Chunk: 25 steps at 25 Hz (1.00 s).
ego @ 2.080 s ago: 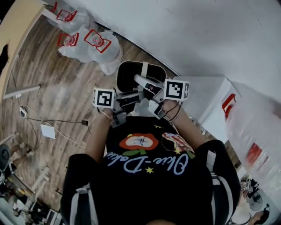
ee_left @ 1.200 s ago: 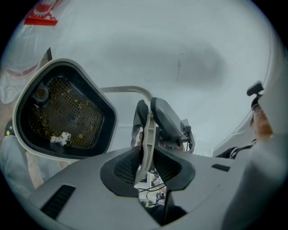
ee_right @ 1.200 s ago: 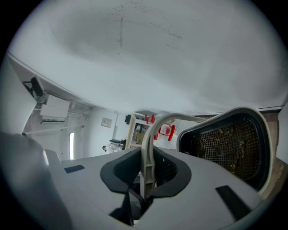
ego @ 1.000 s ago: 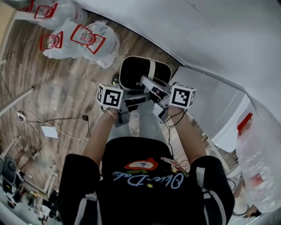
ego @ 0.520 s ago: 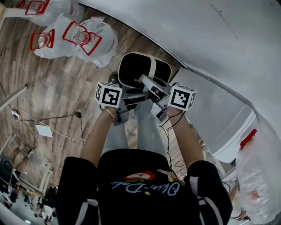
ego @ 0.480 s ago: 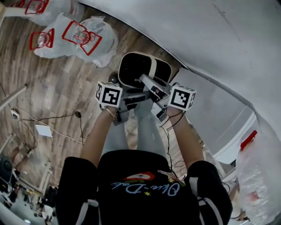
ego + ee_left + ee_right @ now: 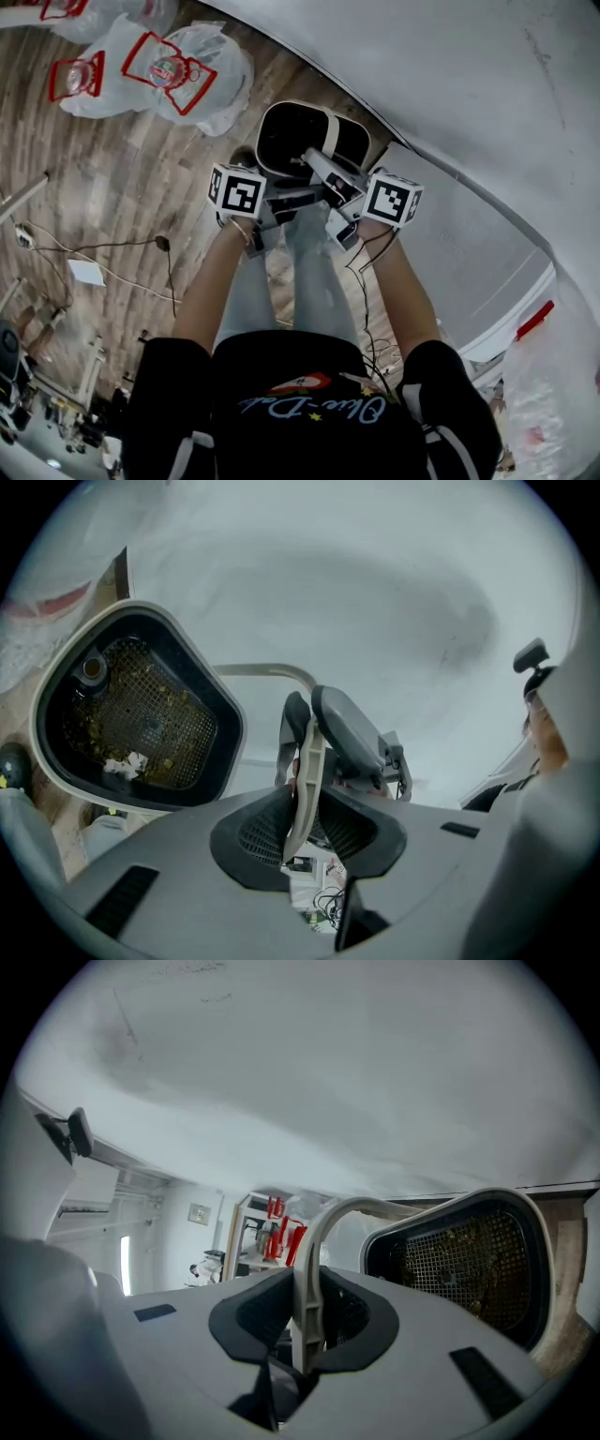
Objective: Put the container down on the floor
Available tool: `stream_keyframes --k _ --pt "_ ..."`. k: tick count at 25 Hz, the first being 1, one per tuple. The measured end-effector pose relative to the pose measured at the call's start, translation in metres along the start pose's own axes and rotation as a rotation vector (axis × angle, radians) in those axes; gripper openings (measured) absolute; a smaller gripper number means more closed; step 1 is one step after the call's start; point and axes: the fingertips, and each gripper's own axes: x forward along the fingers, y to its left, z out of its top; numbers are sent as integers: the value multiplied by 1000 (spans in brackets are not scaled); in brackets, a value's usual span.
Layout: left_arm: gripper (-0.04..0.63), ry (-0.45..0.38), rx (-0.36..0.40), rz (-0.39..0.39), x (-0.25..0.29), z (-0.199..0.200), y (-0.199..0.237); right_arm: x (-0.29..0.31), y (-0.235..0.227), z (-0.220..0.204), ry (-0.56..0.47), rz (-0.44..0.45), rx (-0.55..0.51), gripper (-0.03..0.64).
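Observation:
The container is a black bin with a cream rim and a mesh insert holding bits of debris. It hangs by its cream handle close to the white wall, over the wooden floor. My left gripper and my right gripper are both shut on that handle, side by side. In the left gripper view the handle strip stands pinched between the pads of the left gripper, and the bin shows at the left. In the right gripper view the right gripper clamps the handle, with the bin at the right. Whether the bin touches the floor is hidden.
Clear plastic bags with red labels lie on the wooden floor at the upper left. Cables and a white sheet lie at the left. The white wall runs along the right. A bag of bottles is at the lower right.
The person's arms have stretched out and the bin has moved away from the torso, down toward the floor by the wall. Both grippers kept their hold on the handle.

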Motion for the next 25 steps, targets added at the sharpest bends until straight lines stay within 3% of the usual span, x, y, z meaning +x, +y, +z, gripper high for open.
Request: stream_keyframes --k 10,25 --pt "83 -57 -28 4 -1 14 44 31 -36 -6 83 -17 -40 57" --pt "81 -57 -14 11 -3 42 94 68 -80 8 43 -51 -25 57"
